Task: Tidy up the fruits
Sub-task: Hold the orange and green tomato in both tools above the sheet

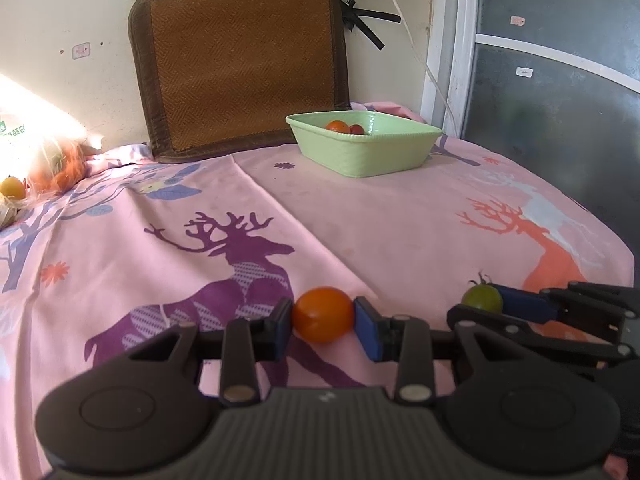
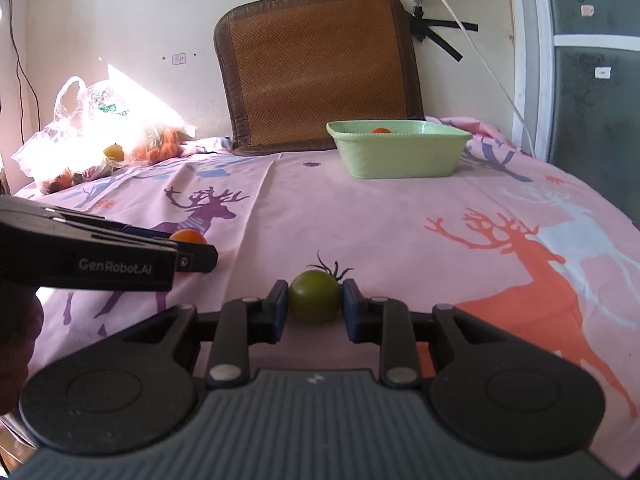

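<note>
An orange tomato sits between the blue pads of my left gripper, which is shut on it just above the pink deer-print cloth. My right gripper is shut on a green tomato with a dark stem. The two grippers are side by side, left gripper to the left of the right one. A light green basin stands at the far side of the table and holds two reddish tomatoes. In the right wrist view only one tomato shows above the basin rim.
A clear plastic bag with more fruit lies at the far left in bright sunlight. A brown woven cushion leans on the wall behind the basin. A white cable hangs at the right. The table's right edge drops off beside a dark door.
</note>
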The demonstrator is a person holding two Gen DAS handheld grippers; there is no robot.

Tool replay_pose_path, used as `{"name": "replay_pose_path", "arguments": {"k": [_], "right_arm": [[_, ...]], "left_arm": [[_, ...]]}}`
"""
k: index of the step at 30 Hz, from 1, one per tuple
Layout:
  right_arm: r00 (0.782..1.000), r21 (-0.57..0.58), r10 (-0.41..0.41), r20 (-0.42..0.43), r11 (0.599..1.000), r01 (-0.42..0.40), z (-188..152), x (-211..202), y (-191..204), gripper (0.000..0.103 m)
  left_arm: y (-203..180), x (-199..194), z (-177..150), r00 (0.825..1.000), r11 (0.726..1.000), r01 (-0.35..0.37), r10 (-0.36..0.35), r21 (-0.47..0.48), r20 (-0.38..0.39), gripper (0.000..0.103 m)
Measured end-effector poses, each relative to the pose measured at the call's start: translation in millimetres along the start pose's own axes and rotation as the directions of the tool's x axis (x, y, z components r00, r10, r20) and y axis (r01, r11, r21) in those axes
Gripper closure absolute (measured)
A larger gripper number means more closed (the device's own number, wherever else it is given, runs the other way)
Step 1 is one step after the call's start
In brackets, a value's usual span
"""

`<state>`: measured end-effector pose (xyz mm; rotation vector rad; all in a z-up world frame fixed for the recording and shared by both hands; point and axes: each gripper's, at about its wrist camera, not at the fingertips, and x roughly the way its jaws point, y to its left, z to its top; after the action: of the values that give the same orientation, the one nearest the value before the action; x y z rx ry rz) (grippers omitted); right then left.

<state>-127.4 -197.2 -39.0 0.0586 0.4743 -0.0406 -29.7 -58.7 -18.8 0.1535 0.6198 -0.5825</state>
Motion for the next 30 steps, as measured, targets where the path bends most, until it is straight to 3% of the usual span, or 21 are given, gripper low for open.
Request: {"name": "replay_pose_path", "arguments": {"k": [6,11,23,30], "right_arm": [[1.0,0.002,-0.003,0.016,1.0,0.003,-4.0,-2.4,-1.0,0.07],[1.0,0.004,-0.006,0.023,1.0,0.006,-6.3,-4.5,-0.6,0.07],[0.999,0.013,-0.016,0.032,1.0,0.016,-9.6,-8.3,-1.2,0.07],[0.999,0.014,-0.018,0.035,1.0,0.018,-10.4,-8.8,-1.1,0.07]], "left_arm": [[-1.1,0.2,-2.1,1.0,1.0,-0.011,0.011,0.004,0.006,0.061],[-2.5,-1.5,-4.0,1.0,1.0,-0.015,0.015,0.012,0.009,0.06],[-3.8,-2.2,-5.0,1.0,0.999,-0.021,0.021,0.024,0.011,0.062],[-4.6,-2.9,-5.8,1.0,0.999,-0.02,0.02,0.031,0.015,0.069]]}}
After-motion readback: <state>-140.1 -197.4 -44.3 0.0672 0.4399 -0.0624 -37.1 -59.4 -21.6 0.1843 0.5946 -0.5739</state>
